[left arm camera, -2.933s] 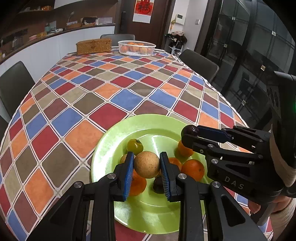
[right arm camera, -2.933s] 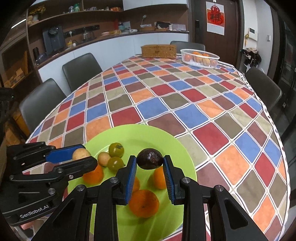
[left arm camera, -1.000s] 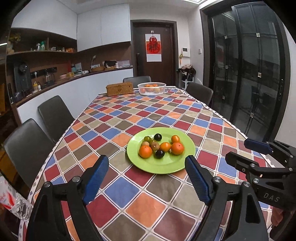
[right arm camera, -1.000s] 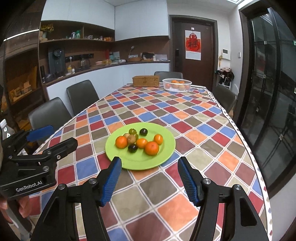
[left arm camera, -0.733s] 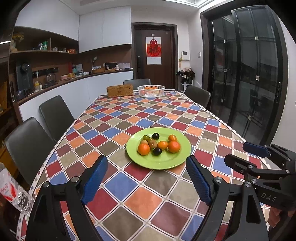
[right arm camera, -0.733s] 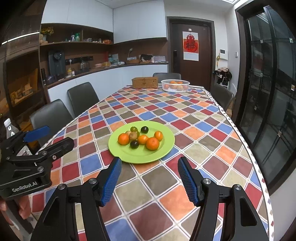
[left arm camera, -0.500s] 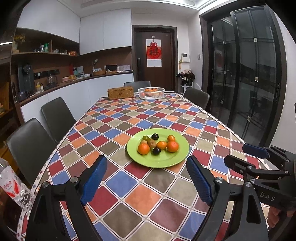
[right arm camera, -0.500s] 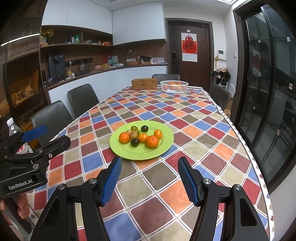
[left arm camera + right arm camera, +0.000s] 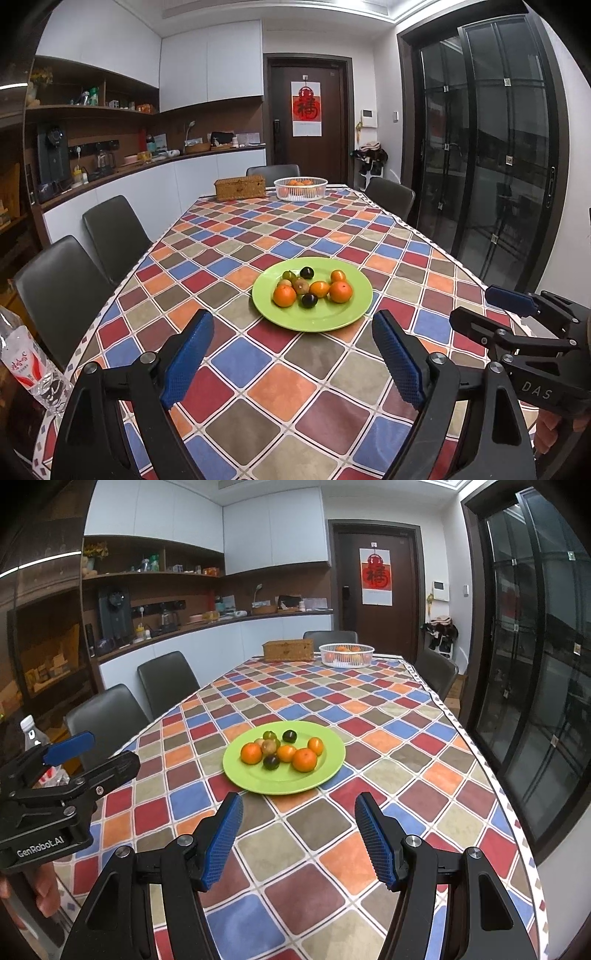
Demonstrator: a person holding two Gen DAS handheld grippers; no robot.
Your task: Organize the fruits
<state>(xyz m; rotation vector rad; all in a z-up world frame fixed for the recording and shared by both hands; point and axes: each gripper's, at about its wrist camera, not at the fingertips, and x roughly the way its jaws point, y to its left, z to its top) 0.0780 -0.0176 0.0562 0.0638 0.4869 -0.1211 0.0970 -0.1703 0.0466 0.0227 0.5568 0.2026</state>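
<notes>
Left wrist view: the left gripper (image 9: 291,354), black-armed with blue ribbed pads, fills the bottom of the frame with its jaws spread wide and nothing between them; its arms are cut off by the lower edge. At the right edge the right gripper (image 9: 517,317) shows only in part, seen from the side. A clear plastic water bottle with a red label (image 9: 27,363) is half cropped at the left border. In its own camera the right gripper (image 9: 299,834) likewise stands wide apart and empty above the chequered multicolour tablecloth (image 9: 388,775).

Beyond both tools, well clear of the pads, the round lime-green plate (image 9: 325,321) lies flat near the middle of the table. The fruits (image 9: 310,290) sit clustered on its far half: orange tangerines, two dark round fruits, a brownish one and a small green one, some partly hiding each other, so an exact count is uncertain. All are roundish, with no clear long axis.

At the far end stand a rectangular woven wicker box (image 9: 240,187) and a white wire basket (image 9: 301,189) holding orange fruit, its contents hard to make out.
</notes>
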